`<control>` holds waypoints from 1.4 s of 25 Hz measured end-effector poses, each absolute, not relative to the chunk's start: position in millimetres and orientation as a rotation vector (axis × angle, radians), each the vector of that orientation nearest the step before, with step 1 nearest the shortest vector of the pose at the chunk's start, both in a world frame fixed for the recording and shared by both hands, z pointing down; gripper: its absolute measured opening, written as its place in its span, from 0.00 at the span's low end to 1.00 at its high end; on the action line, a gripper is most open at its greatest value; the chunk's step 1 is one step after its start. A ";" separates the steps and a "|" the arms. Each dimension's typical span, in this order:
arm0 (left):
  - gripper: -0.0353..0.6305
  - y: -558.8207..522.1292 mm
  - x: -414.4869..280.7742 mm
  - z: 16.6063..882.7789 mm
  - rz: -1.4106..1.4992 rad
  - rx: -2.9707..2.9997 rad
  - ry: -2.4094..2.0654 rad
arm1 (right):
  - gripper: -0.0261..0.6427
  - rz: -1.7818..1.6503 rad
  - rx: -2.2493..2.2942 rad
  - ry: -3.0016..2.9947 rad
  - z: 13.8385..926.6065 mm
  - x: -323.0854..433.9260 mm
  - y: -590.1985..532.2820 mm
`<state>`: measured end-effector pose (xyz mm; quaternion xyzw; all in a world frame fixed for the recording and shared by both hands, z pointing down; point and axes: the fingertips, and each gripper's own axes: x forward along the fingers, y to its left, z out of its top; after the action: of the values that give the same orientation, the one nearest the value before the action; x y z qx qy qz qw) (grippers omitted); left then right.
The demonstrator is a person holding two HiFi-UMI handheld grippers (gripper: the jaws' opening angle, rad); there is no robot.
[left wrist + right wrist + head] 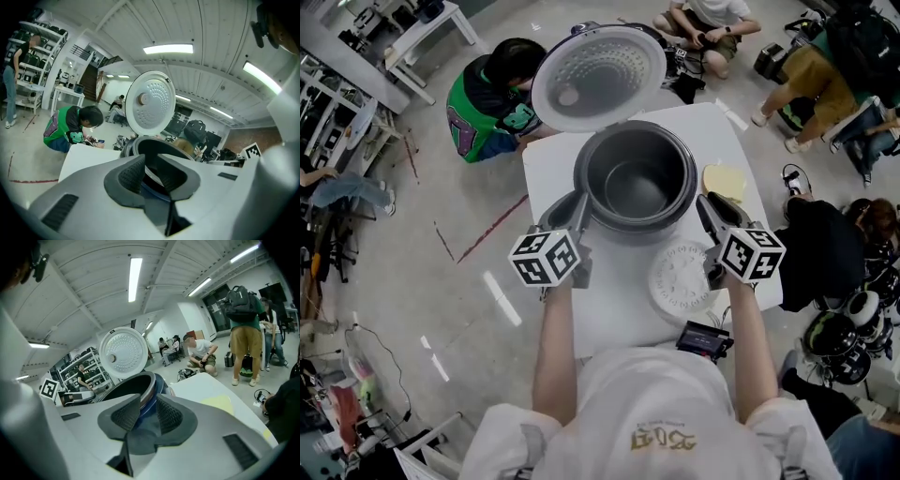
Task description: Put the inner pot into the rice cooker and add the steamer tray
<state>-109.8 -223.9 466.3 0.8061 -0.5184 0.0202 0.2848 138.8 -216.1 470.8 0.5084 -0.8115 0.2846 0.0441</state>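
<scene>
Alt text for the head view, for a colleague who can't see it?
From above: an open rice cooker with the inner pot inside, on a white table. The left gripper and right gripper flank it; the steamer tray lies in front.

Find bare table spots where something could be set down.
Bare: the near strip of the table between rice cooker, steamer tray and front edge; the far right corner behind the yellow pad. Crowded: the right side, with tray, pad and black device.

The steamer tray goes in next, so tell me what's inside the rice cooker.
The inner pot sits inside the rice cooker, its lid up. The pot's bowl looks empty. Whatever lies beneath the pot is covered.
</scene>
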 end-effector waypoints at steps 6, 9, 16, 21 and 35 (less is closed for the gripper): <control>0.21 -184.5 -100.1 475.7 0.062 2.174 -1.309 | 0.23 0.898 1.623 -2.427 481.8 146.4 -170.9; 0.21 -171.5 -97.3 484.3 0.074 2.168 -1.279 | 0.24 0.911 1.658 -2.395 487.4 152.8 -153.5; 0.21 -148.4 -84.8 506.2 0.114 2.146 -1.262 | 0.25 0.945 1.705 -2.334 503.1 169.8 -124.8; 0.21 -129.1 -71.2 533.4 0.204 2.132 -1.209 | 0.25 0.978 1.721 -2.283 521.8 178.3 -106.4; 0.23 -86.9 12.9 627.3 0.515 2.103 -0.955 | 0.27 1.114 1.744 -2.032 614.2 232.7 -46.8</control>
<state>12.9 -86.9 627.3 0.8227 -0.3737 0.2015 0.3780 232.7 -46.8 614.2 0.5970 -0.6955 0.3813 0.1202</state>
